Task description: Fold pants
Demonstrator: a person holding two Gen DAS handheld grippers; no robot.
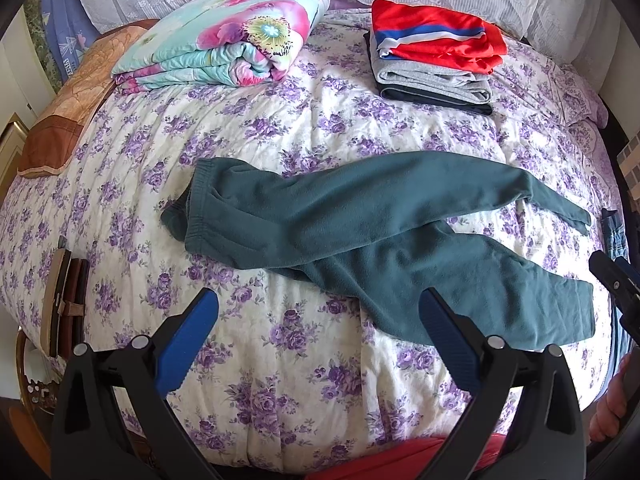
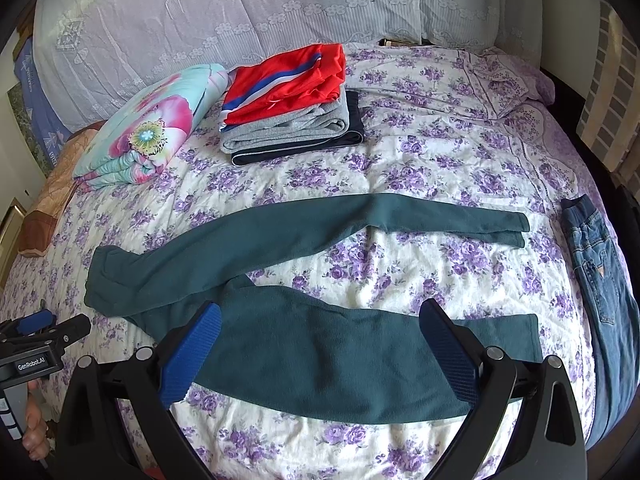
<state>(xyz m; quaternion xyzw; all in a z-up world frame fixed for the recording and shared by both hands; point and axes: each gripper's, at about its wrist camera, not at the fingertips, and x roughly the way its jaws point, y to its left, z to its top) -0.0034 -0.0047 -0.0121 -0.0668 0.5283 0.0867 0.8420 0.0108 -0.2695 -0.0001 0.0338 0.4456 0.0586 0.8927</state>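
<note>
Your right tool (image 2: 320,354) wide, empty | green fleece pants (image 2: 304,308) at 12, legs running 9-to-3 | left tool (image 1: 320,340) wide, farther.

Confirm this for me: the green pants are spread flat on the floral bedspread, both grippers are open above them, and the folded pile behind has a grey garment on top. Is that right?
One detail is off. The top of the folded pile is a red garment with blue and white stripes; the grey one lies under it, as the right wrist view shows. The green pants do lie spread on the floral bedspread, with the left gripper and right gripper open.
</note>
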